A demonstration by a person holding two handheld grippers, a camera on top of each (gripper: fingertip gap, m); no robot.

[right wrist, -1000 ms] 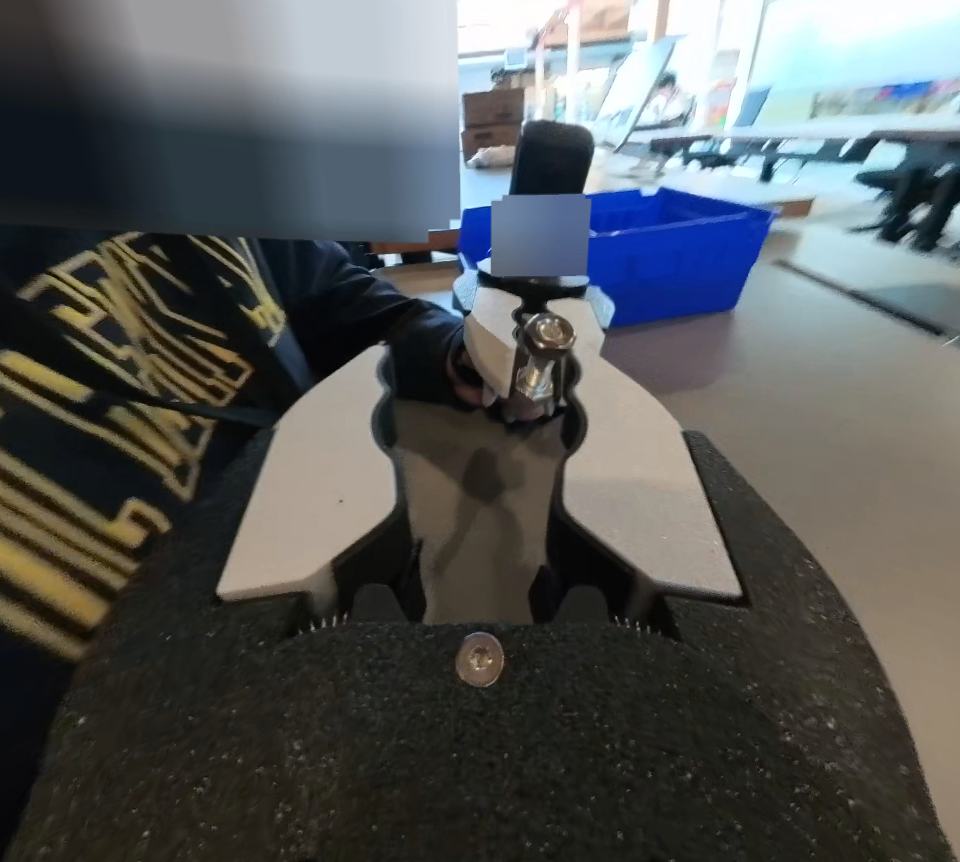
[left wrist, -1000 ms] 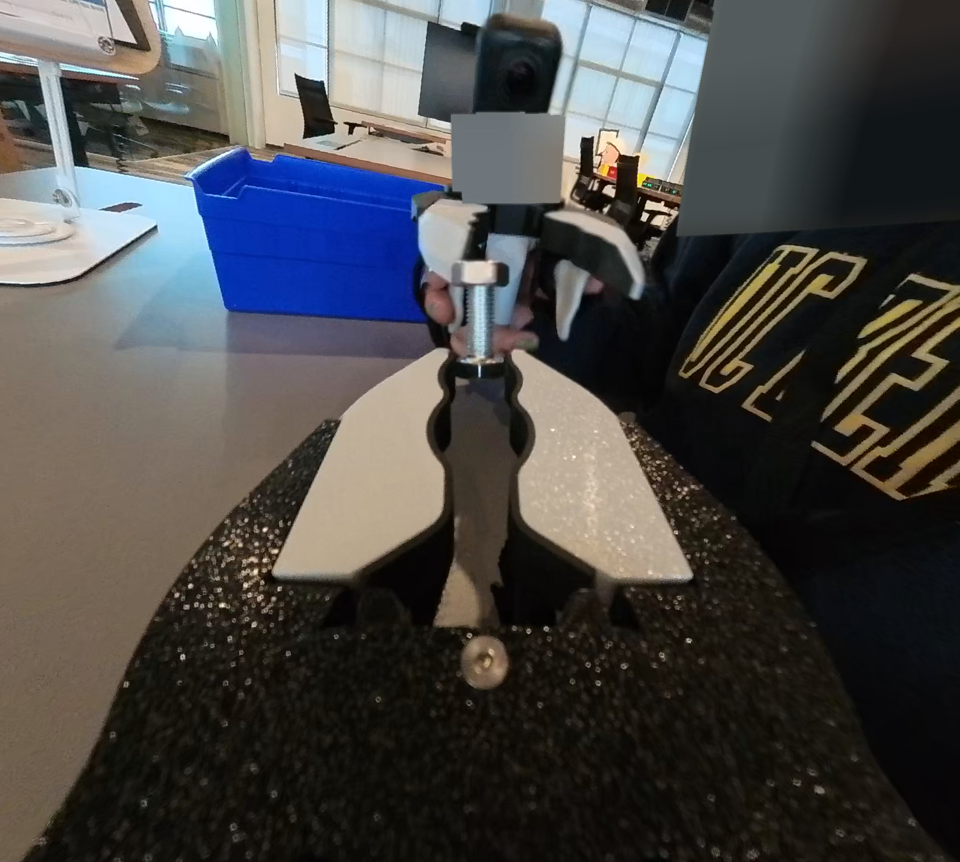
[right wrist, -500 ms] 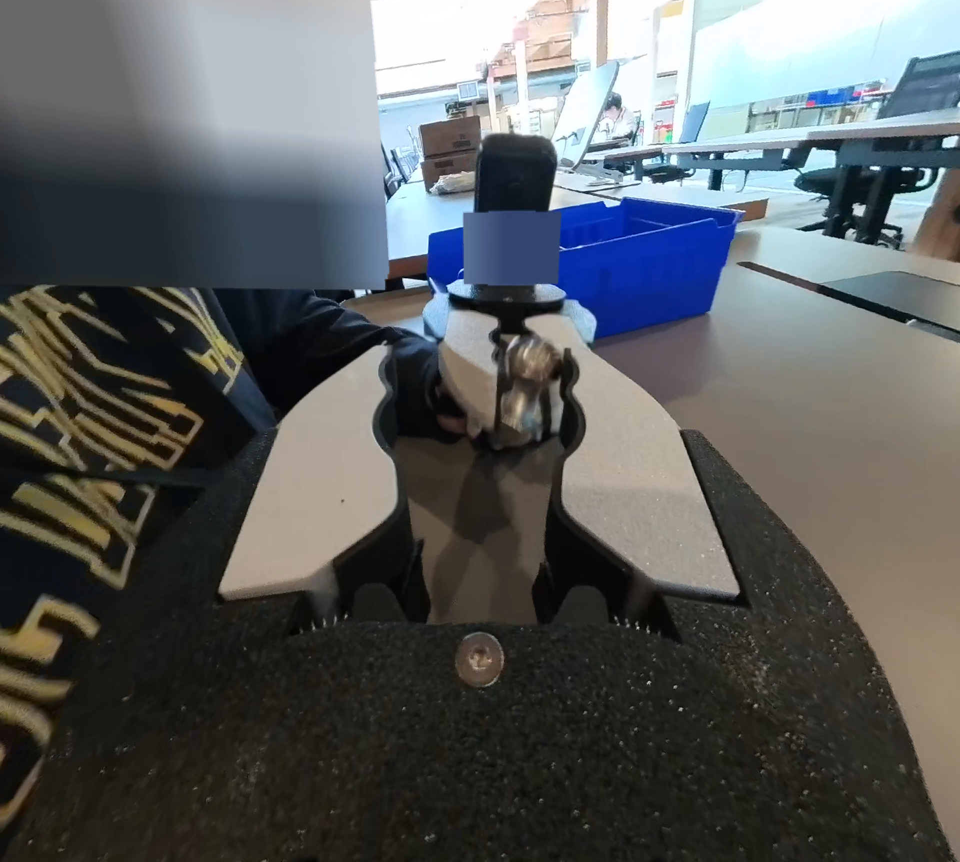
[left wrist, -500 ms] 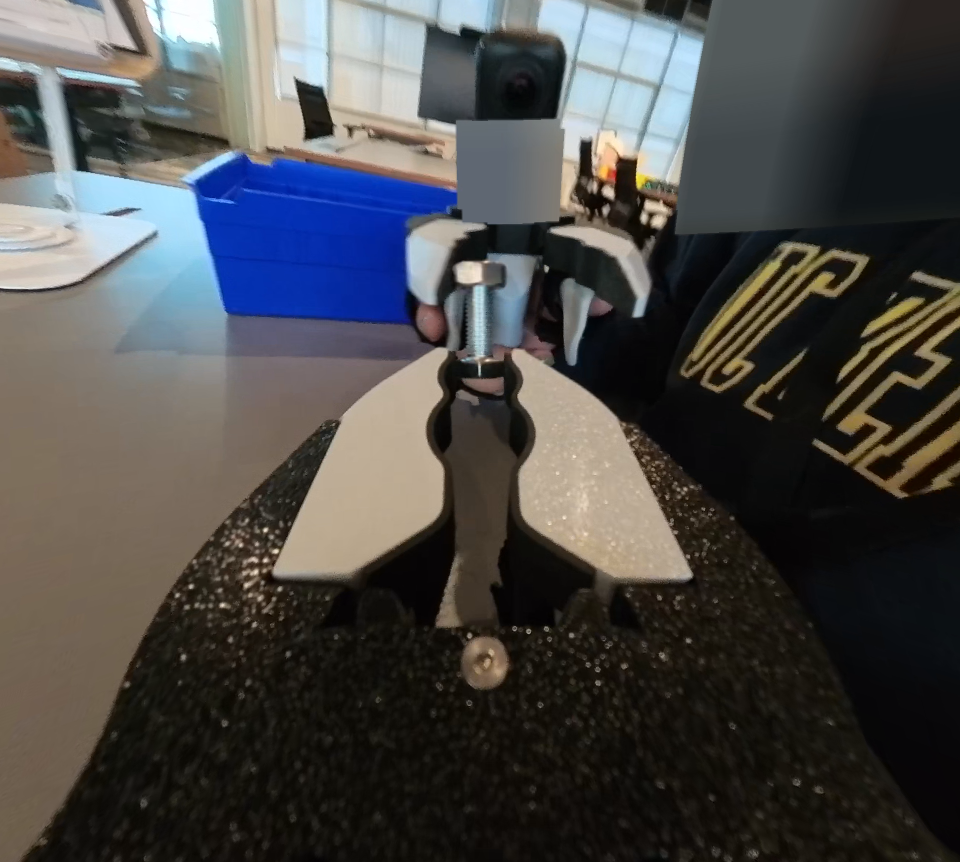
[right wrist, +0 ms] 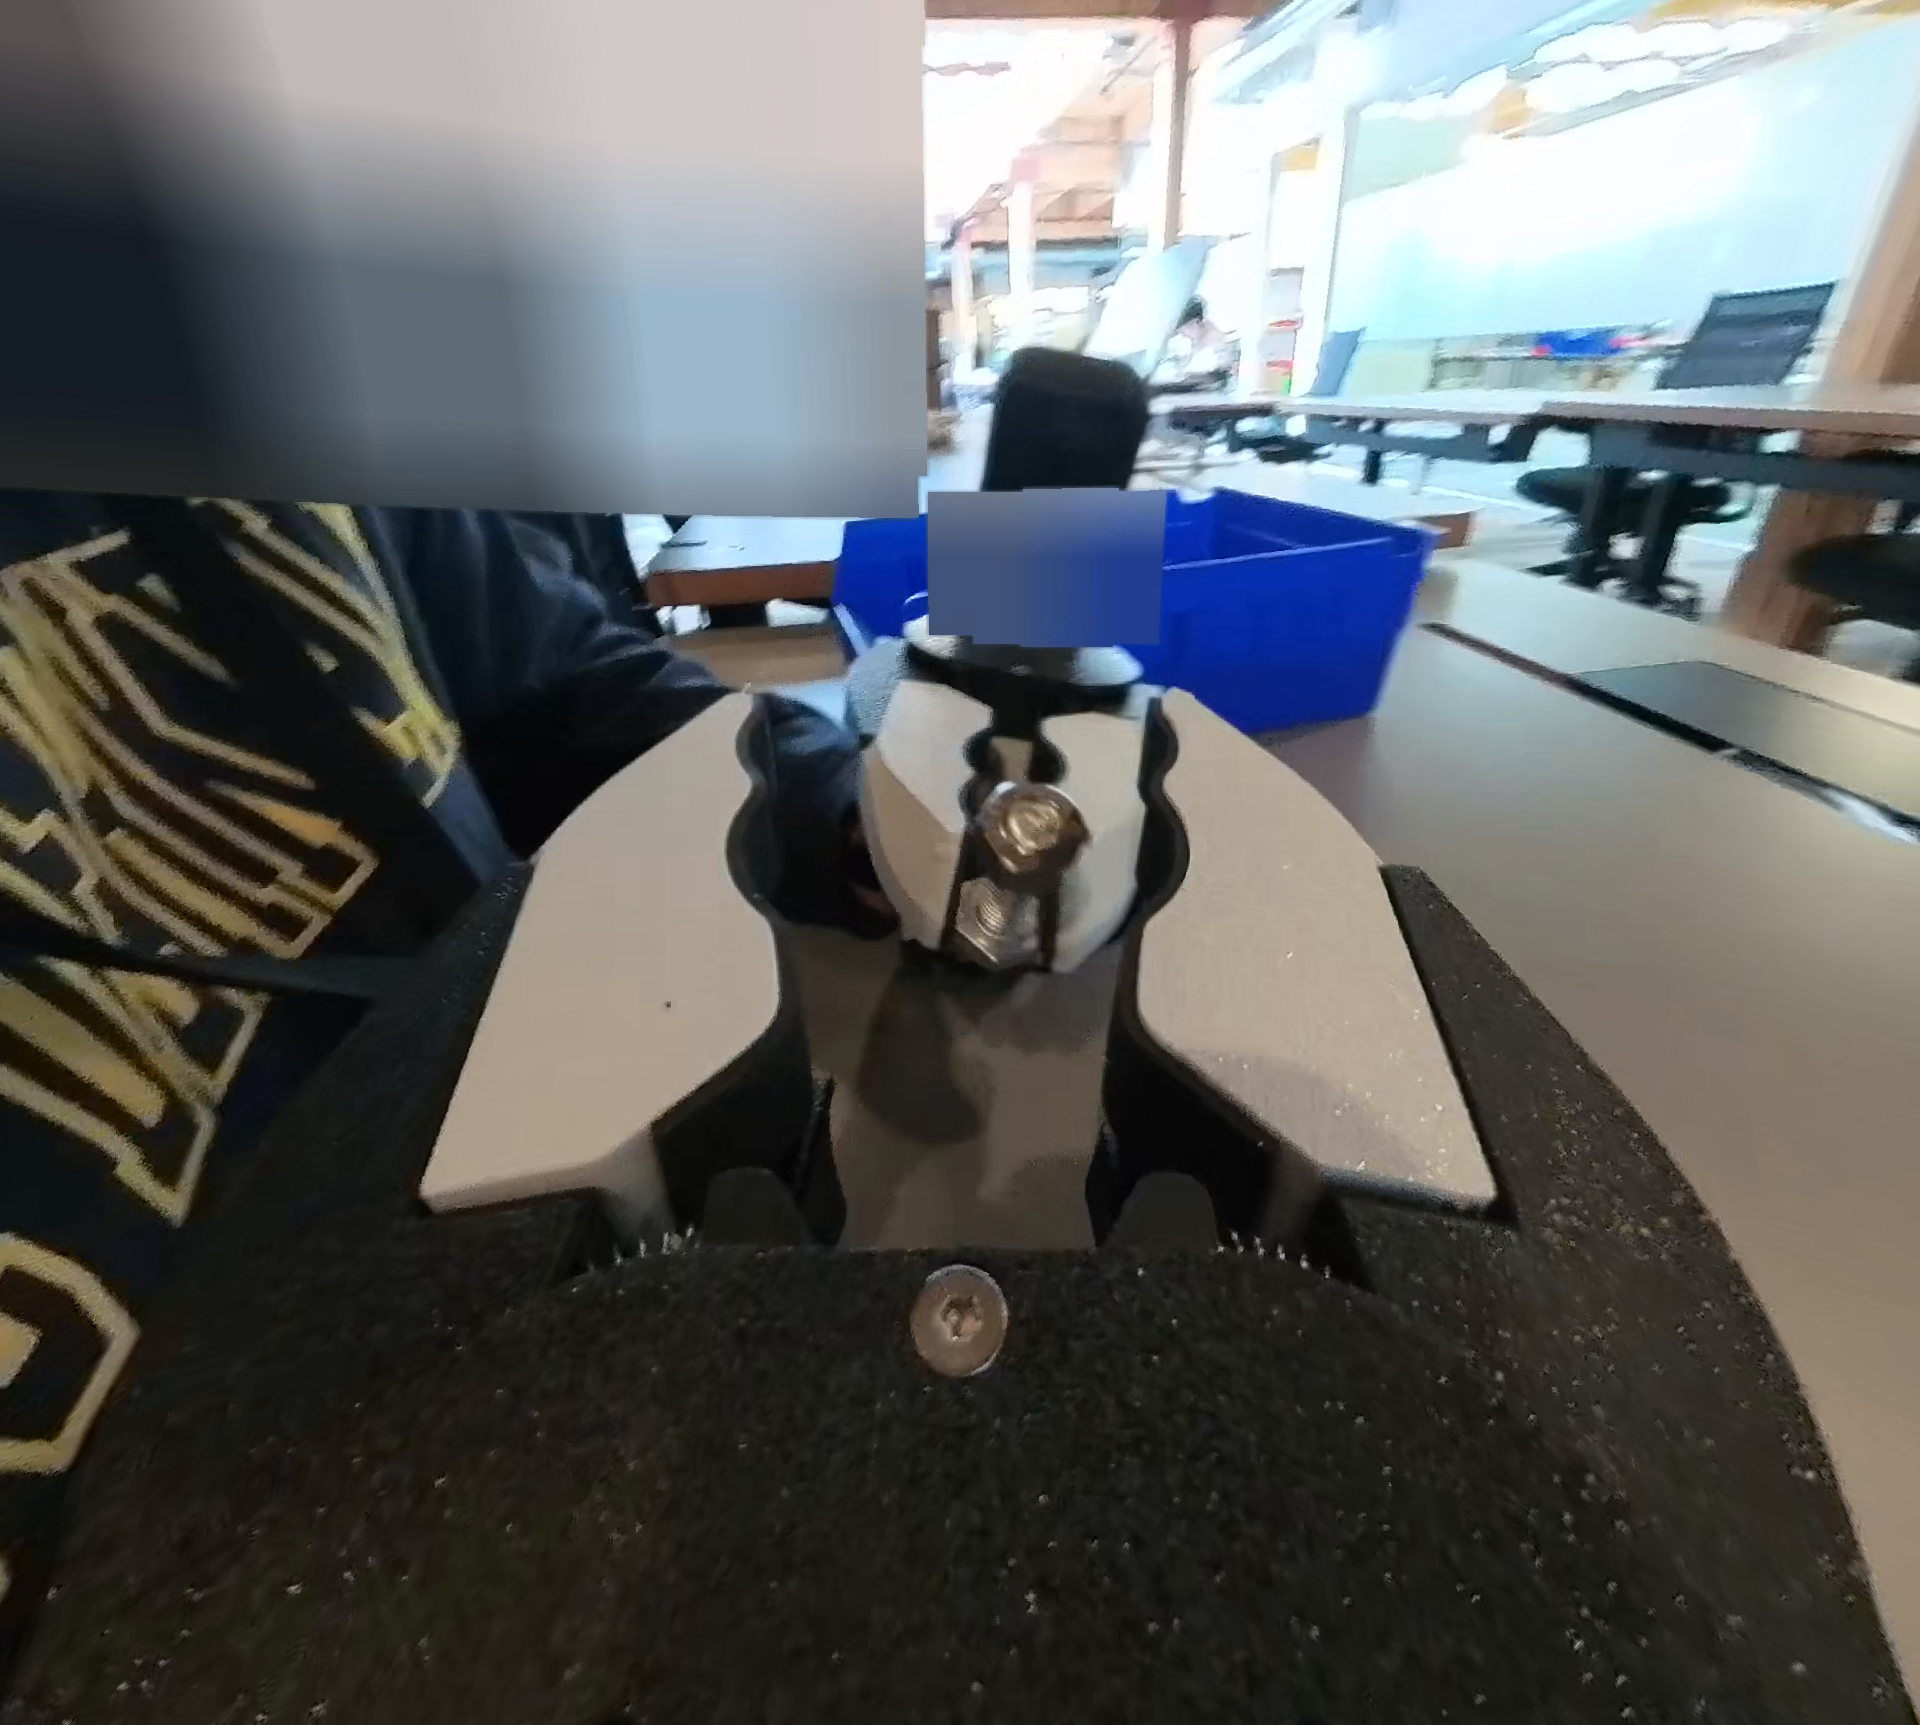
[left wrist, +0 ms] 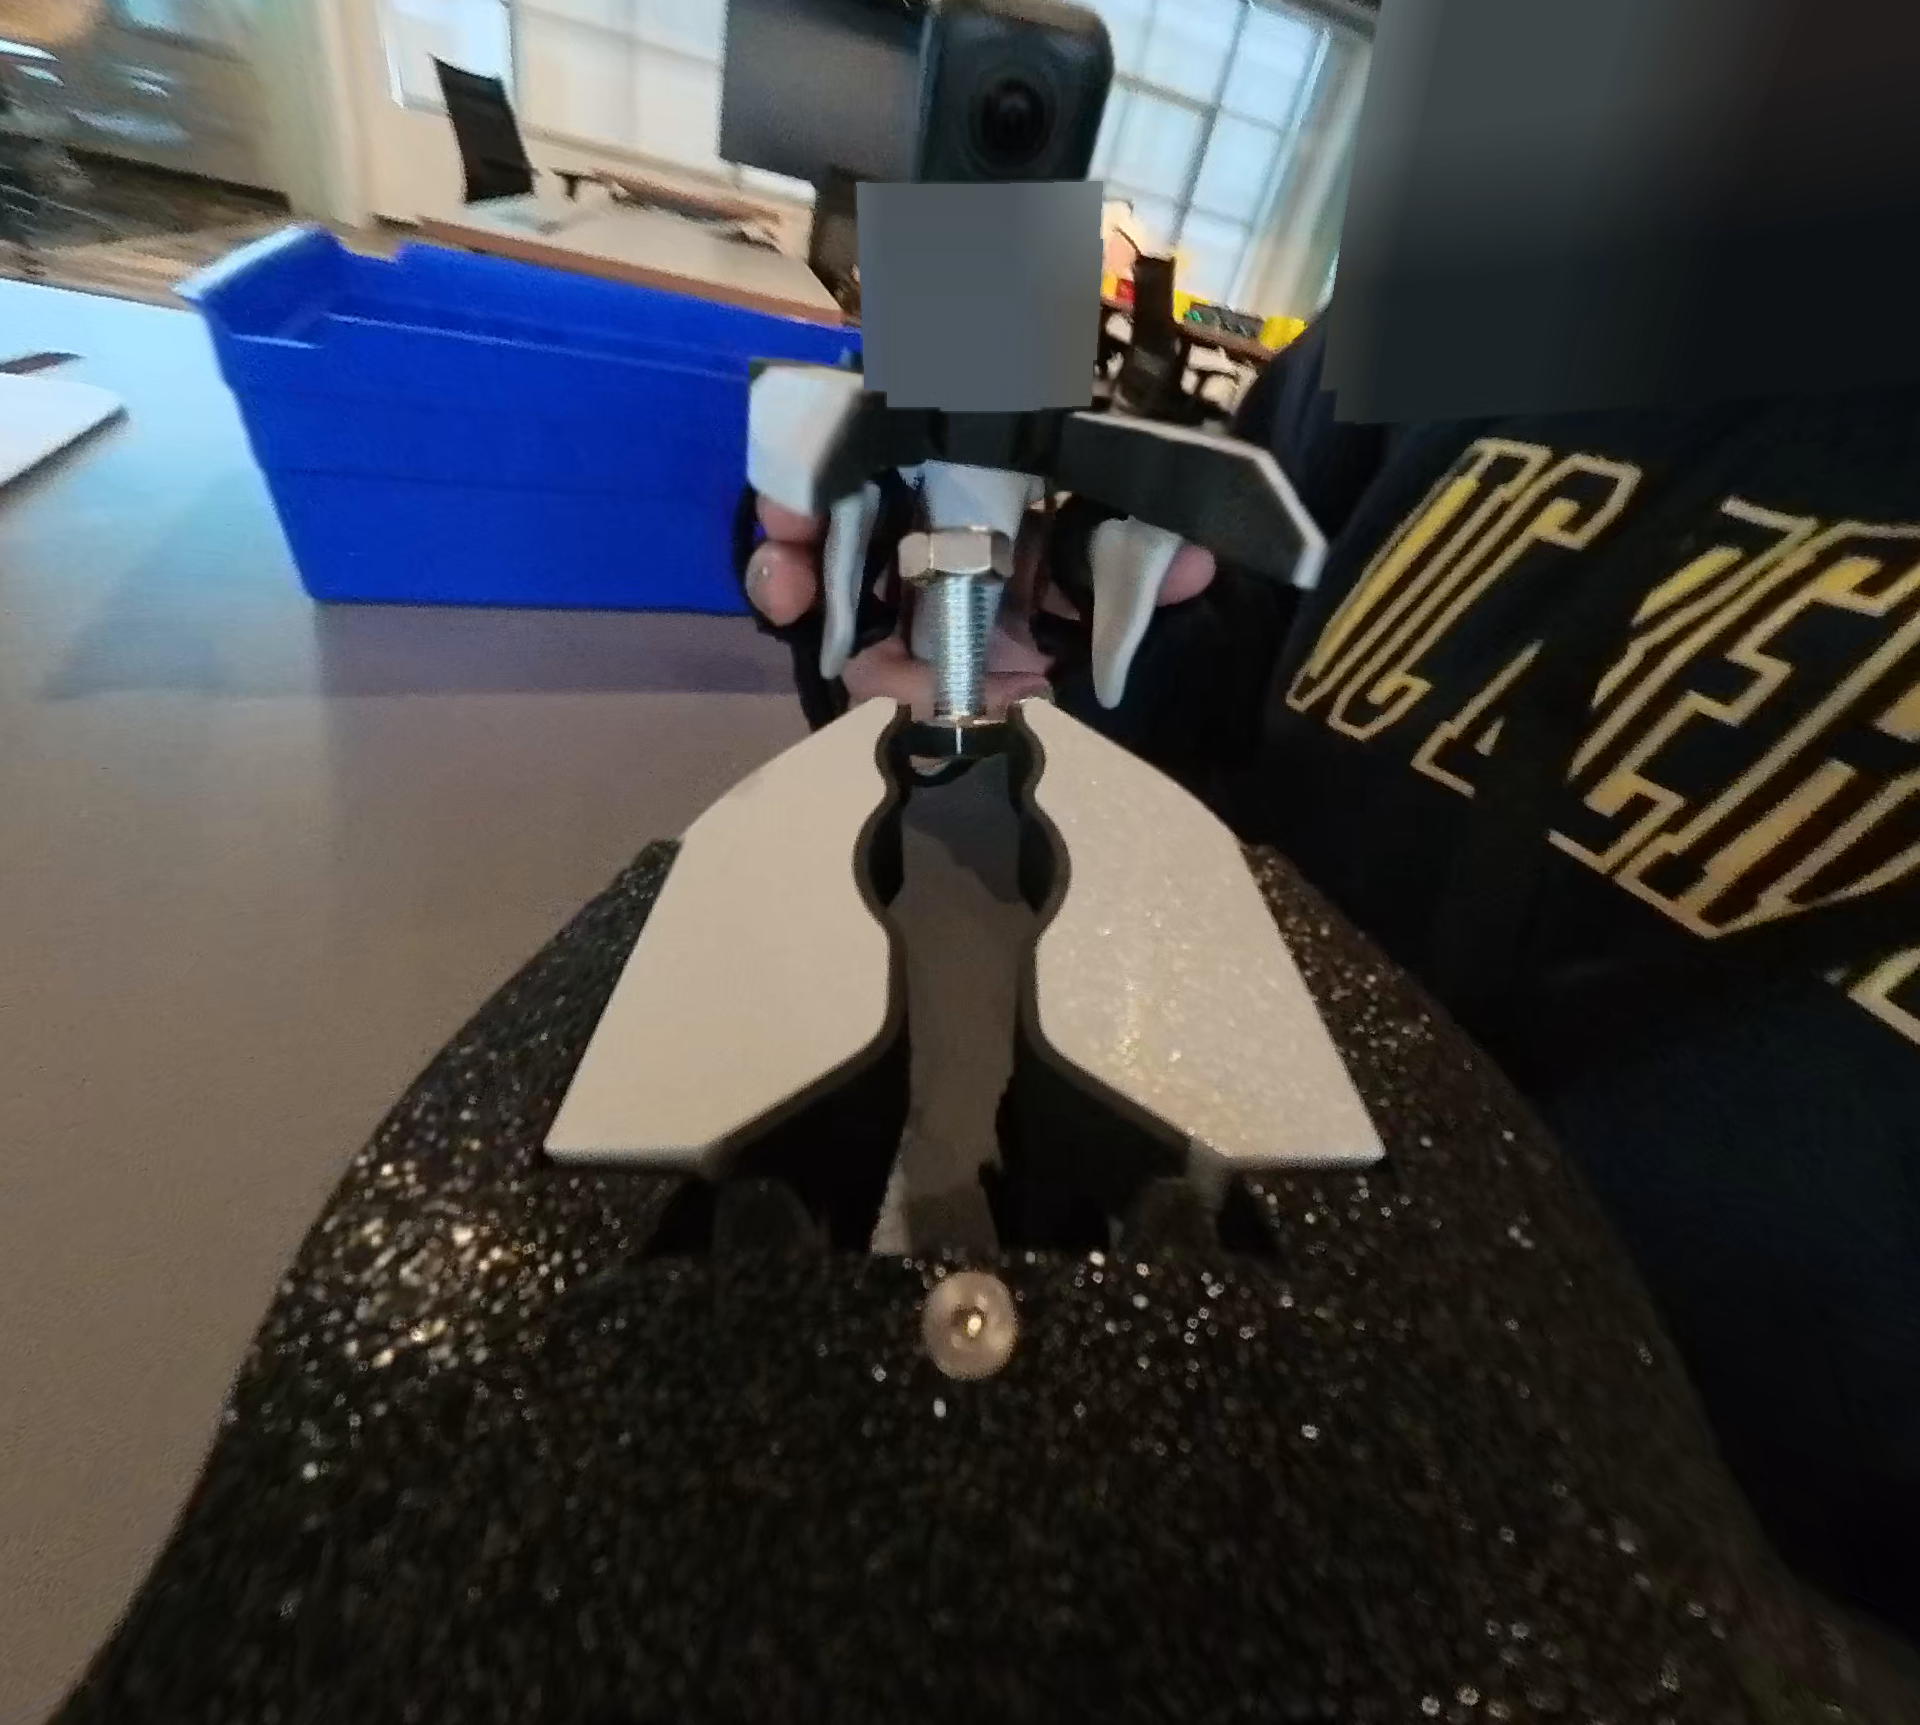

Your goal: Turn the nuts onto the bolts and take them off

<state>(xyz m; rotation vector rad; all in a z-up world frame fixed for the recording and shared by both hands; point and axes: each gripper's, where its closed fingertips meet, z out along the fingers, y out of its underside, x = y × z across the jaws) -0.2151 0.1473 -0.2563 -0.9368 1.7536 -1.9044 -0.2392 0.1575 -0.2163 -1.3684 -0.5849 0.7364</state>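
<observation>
My left gripper (left wrist: 961, 725) is shut on a nut at its fingertips. A silver bolt (left wrist: 956, 626) stands upright out of the nut, hex head on top. The right wrist view shows the bolt head (right wrist: 1029, 828) and the nut (right wrist: 992, 927) between the left gripper's white fingers (right wrist: 904, 844). My right gripper (right wrist: 961, 730) is open, and its jaws stand wide on either side of the bolt without touching it. From the left wrist view, the right gripper's fingers (left wrist: 1127, 605) flank the bolt head.
A blue plastic bin (left wrist: 499, 480) stands on the grey table (left wrist: 260, 844) beyond the grippers; it also shows in the right wrist view (right wrist: 1288, 626). The person's dark sweatshirt (left wrist: 1558, 740) fills the right side. A white flat base (left wrist: 42, 428) lies at far left. There is about 4 cm between the tips of the two grippers.
The right gripper has moved forward, so the bolt and the left gripper's tips now sit between its open fingers. The left gripper keeps its hold.
</observation>
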